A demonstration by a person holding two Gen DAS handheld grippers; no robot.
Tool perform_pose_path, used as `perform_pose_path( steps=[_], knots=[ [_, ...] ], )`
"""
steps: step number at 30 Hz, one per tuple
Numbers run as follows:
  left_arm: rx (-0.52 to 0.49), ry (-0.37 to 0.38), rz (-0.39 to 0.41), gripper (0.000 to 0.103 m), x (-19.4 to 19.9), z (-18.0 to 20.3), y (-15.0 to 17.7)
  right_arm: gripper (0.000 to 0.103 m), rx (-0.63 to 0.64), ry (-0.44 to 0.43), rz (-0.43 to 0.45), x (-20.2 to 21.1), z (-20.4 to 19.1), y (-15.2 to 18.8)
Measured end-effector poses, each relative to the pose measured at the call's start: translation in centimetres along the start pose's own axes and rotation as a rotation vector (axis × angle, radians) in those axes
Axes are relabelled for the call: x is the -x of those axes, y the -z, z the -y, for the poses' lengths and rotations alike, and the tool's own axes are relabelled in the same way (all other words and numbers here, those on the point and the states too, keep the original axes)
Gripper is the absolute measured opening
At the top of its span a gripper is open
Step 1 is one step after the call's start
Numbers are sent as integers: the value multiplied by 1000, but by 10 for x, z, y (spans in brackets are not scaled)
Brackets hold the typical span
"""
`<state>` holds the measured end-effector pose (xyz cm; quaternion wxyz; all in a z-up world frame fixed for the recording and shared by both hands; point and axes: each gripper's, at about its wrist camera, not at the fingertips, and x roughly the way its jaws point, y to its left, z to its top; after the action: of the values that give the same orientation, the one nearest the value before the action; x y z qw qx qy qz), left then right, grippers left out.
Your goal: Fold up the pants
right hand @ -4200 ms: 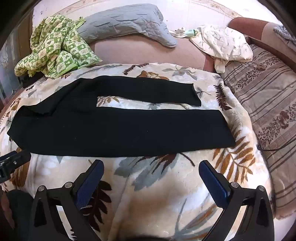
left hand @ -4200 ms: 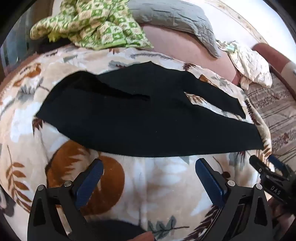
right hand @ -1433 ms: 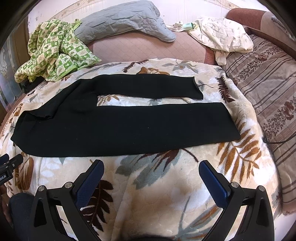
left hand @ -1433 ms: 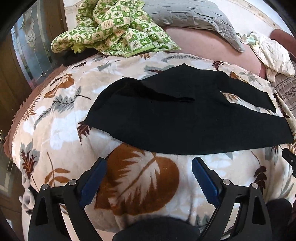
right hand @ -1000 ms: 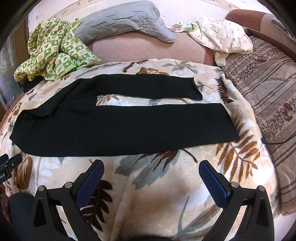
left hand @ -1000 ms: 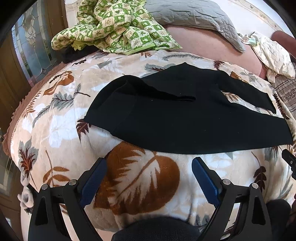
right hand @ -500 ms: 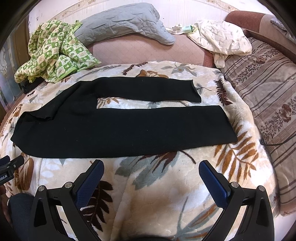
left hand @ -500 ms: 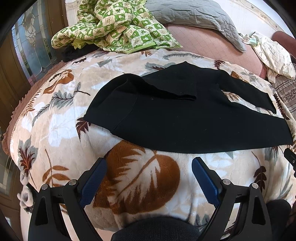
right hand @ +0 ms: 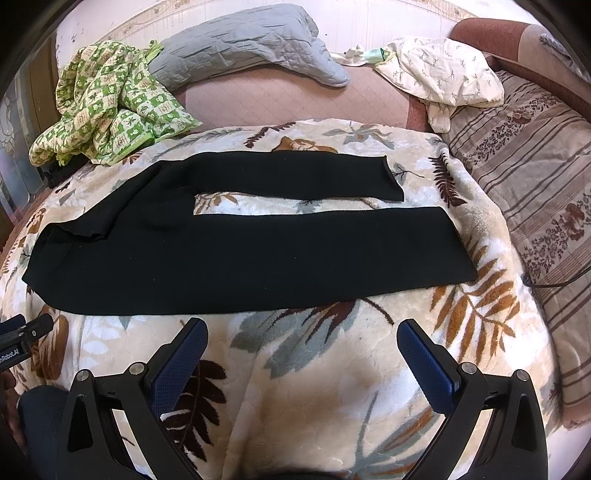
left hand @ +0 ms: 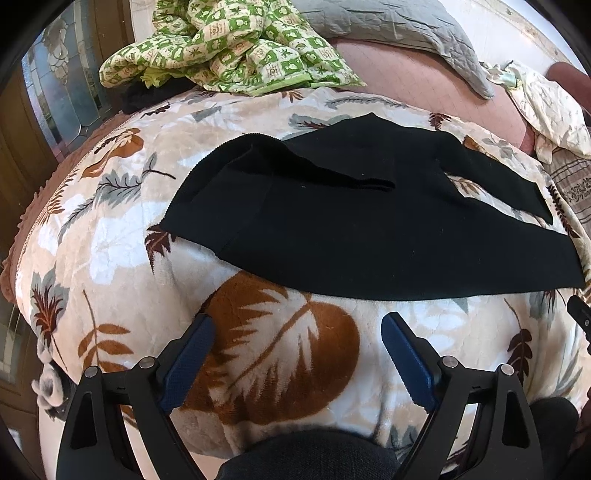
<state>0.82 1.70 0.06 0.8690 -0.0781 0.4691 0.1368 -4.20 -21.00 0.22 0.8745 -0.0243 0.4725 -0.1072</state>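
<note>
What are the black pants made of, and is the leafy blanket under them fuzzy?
The flat black pants look like a soft matte knit: no shine, and a ribbed edge at the waistband. The cream leaf-print blanket looks like plush fleece: fuzzy pile with a soft sheen and puffy dents. Exact fibres can't be told.

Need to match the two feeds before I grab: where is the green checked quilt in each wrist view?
Left wrist: green checked quilt at top centre-left, beyond the black pants.
Right wrist: quilt at upper left, beyond the pants' waist end.
Shared landmark: grey pillow just right of the quilt.
</note>
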Motion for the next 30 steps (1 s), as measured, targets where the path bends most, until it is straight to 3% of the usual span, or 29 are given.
perform_pose_path(
  steps=[30],
  knots=[
    [25, 16, -23, 88, -5, -6, -1, 103, -1, 0, -1, 0, -1, 0]
  ],
)
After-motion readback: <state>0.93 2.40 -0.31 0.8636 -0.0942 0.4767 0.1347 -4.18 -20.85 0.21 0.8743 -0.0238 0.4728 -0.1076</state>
